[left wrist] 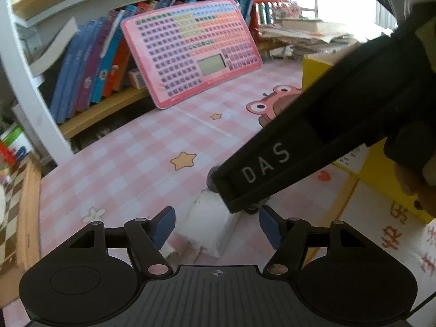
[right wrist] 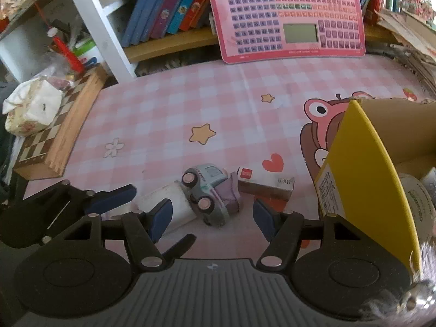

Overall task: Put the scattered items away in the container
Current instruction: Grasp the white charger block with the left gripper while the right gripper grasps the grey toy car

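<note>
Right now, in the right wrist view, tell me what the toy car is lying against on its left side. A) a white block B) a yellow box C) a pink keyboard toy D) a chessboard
A: the toy car lies tipped against the white block on the pink checked mat, while the small white carton lies on its other side.
</note>
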Motion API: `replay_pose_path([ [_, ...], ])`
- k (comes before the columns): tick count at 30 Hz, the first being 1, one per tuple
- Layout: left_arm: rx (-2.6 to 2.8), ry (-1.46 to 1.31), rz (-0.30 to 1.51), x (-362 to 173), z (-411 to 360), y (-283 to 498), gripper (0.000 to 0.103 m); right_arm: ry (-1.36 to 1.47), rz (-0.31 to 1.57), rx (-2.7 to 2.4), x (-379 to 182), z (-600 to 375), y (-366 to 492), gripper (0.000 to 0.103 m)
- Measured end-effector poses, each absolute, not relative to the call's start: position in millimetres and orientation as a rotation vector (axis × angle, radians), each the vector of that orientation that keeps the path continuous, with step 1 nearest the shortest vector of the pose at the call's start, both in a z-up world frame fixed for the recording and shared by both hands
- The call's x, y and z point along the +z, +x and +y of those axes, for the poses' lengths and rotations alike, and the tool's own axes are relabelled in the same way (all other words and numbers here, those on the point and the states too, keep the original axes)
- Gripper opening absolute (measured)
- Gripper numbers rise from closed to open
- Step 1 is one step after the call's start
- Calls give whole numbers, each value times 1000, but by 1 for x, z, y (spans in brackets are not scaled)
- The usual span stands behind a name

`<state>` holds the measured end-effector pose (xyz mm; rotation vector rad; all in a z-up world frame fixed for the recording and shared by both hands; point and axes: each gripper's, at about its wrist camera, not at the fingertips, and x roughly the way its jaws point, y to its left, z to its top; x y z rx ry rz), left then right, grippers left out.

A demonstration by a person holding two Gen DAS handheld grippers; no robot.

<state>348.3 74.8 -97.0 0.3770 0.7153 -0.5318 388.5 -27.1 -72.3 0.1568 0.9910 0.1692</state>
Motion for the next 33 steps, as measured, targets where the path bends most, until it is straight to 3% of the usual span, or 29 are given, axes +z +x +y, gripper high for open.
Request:
replay_pose_path([
  [17, -529, 255, 822, -116, 81, 380, 59, 190, 1038, 177, -92, -22, 426, 67],
  [22, -538, 216, 860, -112, 81, 366, 59, 181, 1049, 183, -92, -22, 426, 59],
  [30, -480, 126, 880, -97, 108, 316, 59, 164, 1059, 181, -98, -23, 424, 56],
  [33, -434, 63, 891, -88, 127, 304, 59, 141, 1045, 182, -98, -21, 422, 48],
])
